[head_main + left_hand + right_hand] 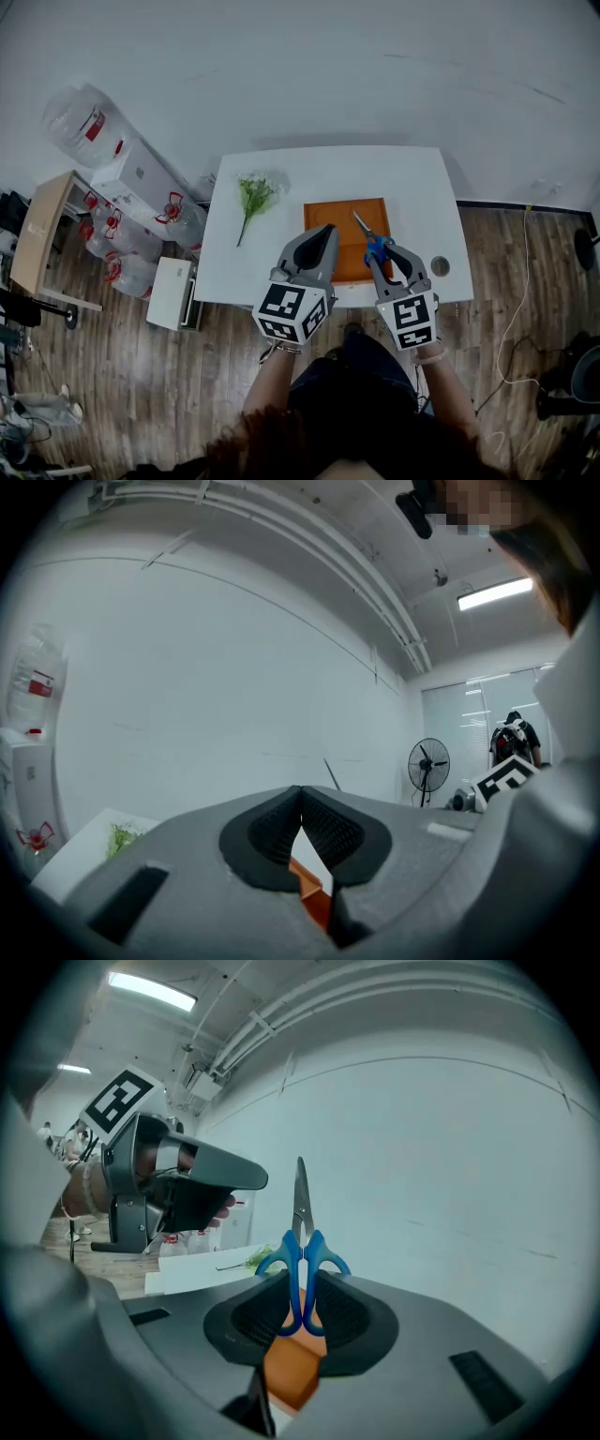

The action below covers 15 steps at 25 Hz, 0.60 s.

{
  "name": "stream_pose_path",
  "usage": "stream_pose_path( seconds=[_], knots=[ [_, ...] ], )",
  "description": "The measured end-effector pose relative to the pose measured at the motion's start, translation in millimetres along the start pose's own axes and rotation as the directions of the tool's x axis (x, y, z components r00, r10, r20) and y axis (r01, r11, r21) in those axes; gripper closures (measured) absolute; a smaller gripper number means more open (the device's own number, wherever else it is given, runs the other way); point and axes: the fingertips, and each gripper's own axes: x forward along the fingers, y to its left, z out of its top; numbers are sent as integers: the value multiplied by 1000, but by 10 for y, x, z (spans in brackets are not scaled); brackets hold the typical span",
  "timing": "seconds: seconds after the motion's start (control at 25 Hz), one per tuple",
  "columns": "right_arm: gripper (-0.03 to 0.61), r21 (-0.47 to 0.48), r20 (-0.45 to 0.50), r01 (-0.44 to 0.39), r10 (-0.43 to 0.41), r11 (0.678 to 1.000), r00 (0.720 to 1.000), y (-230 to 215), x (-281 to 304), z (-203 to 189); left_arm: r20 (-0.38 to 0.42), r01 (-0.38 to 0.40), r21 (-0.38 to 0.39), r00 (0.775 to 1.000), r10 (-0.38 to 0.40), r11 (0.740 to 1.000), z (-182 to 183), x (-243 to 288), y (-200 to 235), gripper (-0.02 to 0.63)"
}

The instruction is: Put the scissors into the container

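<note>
Blue-handled scissors [372,244] [301,1260] are pinched by their handles in my right gripper [386,255] [302,1307], blades pointing away over the orange container [348,236]. The container is a shallow square tray on the white table [281,253]; a corner of it [286,1372] shows below the right jaws. My left gripper [317,246] [301,832] hovers over the tray's left part with its jaw tips touching and nothing between them; an orange edge of the container [314,892] shows beneath.
A sprig of green and white flowers [253,199] lies on the table's left half. A round hole [440,266] sits near the right front corner. Boxes and bagged bottles [131,202] stand on the floor to the left. A fan [427,766] stands far off.
</note>
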Motion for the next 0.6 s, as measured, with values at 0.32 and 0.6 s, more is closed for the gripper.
stream_pose_path(
  seconds=[0.32,0.6],
  knots=[
    [502,-88,-68,-94,88,992,994,-5,253,-235,-4,-59,1,998,59,998,0,165,133,598],
    [502,-180,-144,-184,159,966,977,44,478,-447,-4,-96,1,995,96,995,27,284,285,598]
  ],
)
